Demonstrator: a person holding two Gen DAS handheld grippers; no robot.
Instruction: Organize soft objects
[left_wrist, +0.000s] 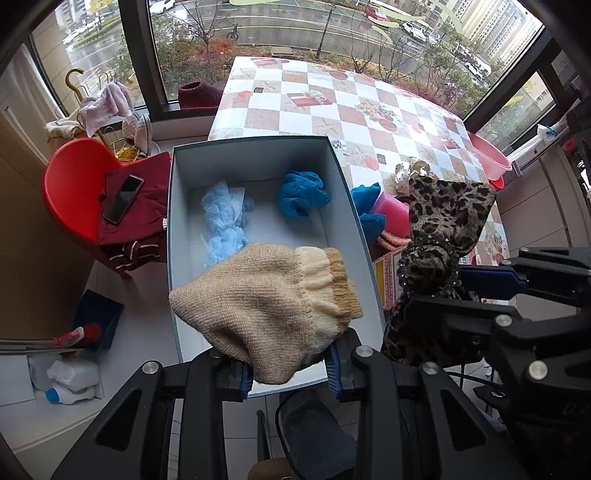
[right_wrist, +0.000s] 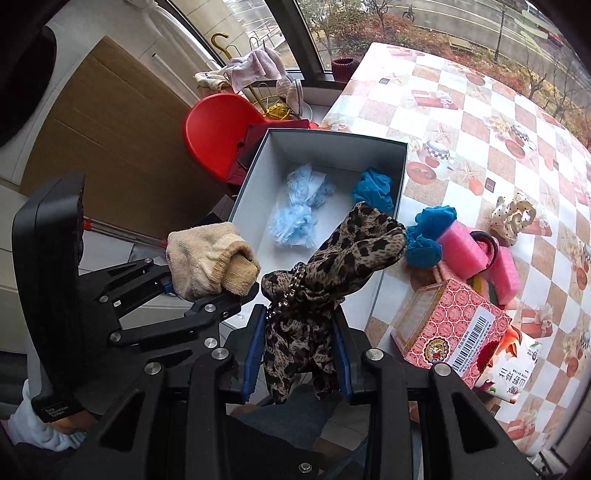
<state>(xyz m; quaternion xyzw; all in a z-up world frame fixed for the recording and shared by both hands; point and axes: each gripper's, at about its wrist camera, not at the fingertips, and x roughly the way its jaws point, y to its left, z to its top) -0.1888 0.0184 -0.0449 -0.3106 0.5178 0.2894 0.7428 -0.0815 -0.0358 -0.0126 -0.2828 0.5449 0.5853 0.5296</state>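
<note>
Checkered tablecloth (right_wrist: 480, 122) fills my right view. Nearest, my left gripper (left_wrist: 291, 373) clamps a beige knitted hat (left_wrist: 266, 306) over the open grey box (left_wrist: 255, 151); my right gripper (right_wrist: 299, 354) pinches a leopard-print scarf (right_wrist: 325, 266). Beyond, a pink patterned carton (right_wrist: 450, 332) flanks the box.

Open box (left_wrist: 255, 155) with bare floor along its near right side, pale blue fluff (left_wrist: 223, 221) left, teal cloth (left_wrist: 301, 194) far right corner, pink sponges (right_wrist: 469, 254) crowding its right wall
</note>
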